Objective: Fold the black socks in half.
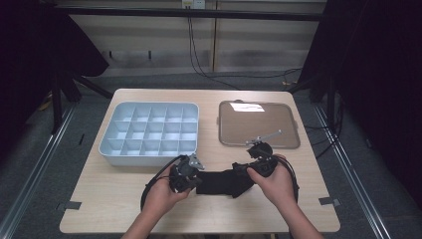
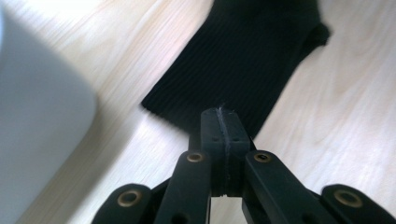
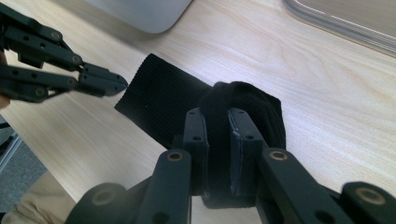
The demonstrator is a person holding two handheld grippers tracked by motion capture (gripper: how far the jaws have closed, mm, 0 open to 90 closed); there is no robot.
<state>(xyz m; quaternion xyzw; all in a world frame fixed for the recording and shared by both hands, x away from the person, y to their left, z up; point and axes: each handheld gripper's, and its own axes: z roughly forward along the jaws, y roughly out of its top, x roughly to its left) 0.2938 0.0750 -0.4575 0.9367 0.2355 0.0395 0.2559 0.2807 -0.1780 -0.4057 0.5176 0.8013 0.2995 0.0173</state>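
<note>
your right gripper [image 3: 217, 135] is clamped on a bunched fold of the black sock [image 3: 163, 100], hiding that end. your left gripper [image 2: 223, 133], jaws together and empty, rests at the sock's ribbed cuff. the grey tray [image 1: 149, 157], just beyond the sock, is cut off.

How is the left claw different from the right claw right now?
The left claw is shut with nothing between its jaws, its tip at the ribbed end of the black sock. The right claw is shut on a bunched fold of that sock. Both are black and sit low over the wooden table.
</note>
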